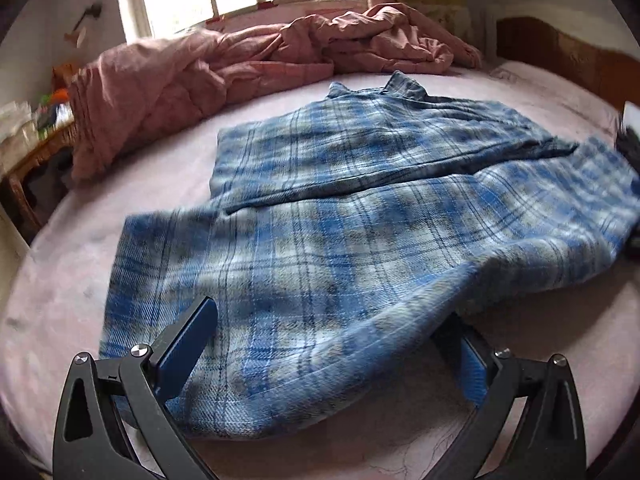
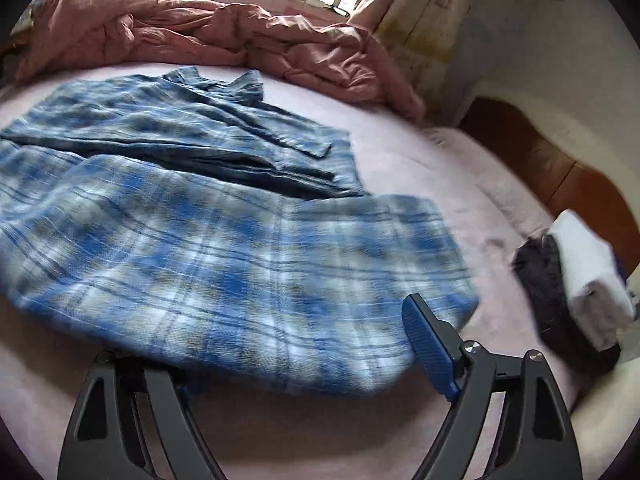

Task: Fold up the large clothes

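With both the left gripper (image 1: 328, 360) and right gripper (image 2: 296, 344) spread wide and gripping nothing, we risk the plaid shirt (image 1: 360, 220)'s bottom-of-frame fold flopping open.

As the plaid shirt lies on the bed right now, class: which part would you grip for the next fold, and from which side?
Probably the plaid shirt by its near hem, coming from the near edge of the bed. That edge bulges up off the sheet, facing both open grippers, the left gripper and right gripper, each with one finger under the cloth; the collar lies far off by the pink duvet.
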